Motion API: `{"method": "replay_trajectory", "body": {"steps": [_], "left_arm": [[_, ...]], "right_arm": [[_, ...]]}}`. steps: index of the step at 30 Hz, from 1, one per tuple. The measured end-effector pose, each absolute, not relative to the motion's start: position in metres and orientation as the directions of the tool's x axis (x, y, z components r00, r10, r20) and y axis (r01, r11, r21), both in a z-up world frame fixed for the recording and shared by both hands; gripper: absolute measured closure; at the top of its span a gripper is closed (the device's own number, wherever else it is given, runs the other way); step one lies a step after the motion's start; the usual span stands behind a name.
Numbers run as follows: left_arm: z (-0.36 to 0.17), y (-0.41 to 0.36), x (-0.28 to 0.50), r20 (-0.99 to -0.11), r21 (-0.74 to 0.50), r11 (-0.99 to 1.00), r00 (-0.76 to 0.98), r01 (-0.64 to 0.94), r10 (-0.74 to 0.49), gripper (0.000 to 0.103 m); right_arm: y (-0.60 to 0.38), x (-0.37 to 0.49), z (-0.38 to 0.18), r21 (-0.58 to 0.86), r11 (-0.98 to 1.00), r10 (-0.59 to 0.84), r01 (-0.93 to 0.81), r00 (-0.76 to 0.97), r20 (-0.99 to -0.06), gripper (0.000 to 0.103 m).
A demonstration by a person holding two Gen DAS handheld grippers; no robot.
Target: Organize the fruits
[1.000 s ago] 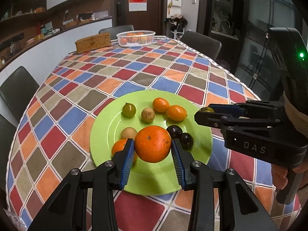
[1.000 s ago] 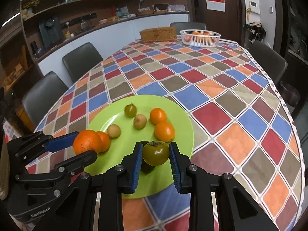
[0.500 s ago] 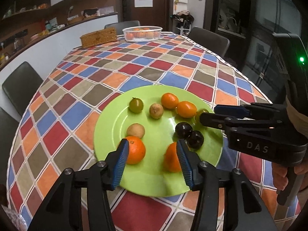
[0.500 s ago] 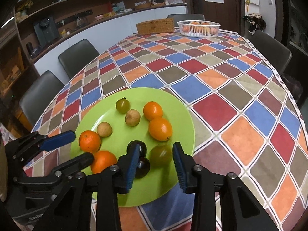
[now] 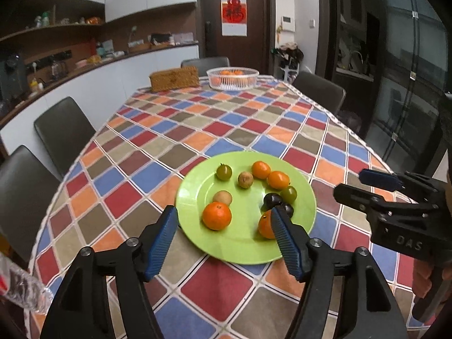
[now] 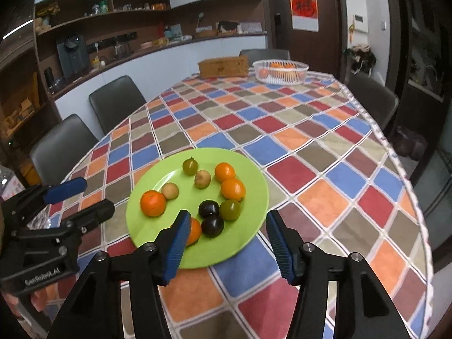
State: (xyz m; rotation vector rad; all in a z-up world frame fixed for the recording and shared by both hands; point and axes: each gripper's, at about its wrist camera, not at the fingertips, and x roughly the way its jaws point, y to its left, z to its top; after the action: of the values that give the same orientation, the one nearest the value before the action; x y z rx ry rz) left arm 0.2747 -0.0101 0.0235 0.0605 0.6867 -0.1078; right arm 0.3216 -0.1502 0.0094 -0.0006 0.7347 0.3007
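Left tongs (image 5: 223, 237) wide, empty, hovering at the near rim of the green plate (image 5: 243, 245). Right tongs (image 6: 226, 240) also wide, empty, just beside plate's right edge. Fruits all sit on plate: oranges (image 5: 217, 215), dark plums (image 6: 209, 208), green ones. Checkered table (image 5: 226, 124), white basket (image 5: 232, 78) at far end, dark chairs around.

A checked tablecloth (image 5: 197, 130) in red, blue, orange and olive squares covers the table. At the far end a woven wicker box (image 5: 174, 78) stands just left of a white wire basket (image 5: 232, 77), with dark chairs (image 5: 63, 132) along the left side and one (image 5: 320, 90) at the far right. A red hanging (image 5: 233, 14) is fixed to the dark door beyond, and a cluttered counter (image 5: 84, 67) runs along the left wall.
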Motion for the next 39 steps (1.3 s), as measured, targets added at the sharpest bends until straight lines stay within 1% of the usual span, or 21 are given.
{"method": "replay_trajectory", "body": {"steps": [8,14,23,27,39], "left_arm": [[0.044,-0.013,0.227,-0.583,0.020,0.993,0.808,0.119,-0.085,0.028],[0.056,-0.016,0.193,-0.555,0.019,0.993,0.827,0.118,-0.088,0.021],[0.066,-0.020,0.151,-0.520,0.044,0.992,0.851,0.116,-0.077,0.015],[0.068,-0.020,0.141,-0.519,0.039,0.992,0.851,0.121,-0.083,0.014],[0.077,-0.024,0.119,-0.495,0.049,0.990,0.864,0.132,-0.090,0.011]], "right_arm": [[-0.159,0.268,0.035,0.086,0.966,0.245,-0.243,0.759,-0.603,0.034],[-0.164,0.230,0.044,0.095,0.967,0.246,-0.236,0.773,-0.585,0.031],[-0.166,0.186,0.053,0.080,0.970,0.233,-0.229,0.791,-0.565,0.030],[-0.168,0.171,0.056,0.065,0.974,0.216,-0.216,0.805,-0.553,0.028],[-0.171,0.146,0.062,0.058,0.976,0.208,-0.210,0.819,-0.535,0.027]]}}
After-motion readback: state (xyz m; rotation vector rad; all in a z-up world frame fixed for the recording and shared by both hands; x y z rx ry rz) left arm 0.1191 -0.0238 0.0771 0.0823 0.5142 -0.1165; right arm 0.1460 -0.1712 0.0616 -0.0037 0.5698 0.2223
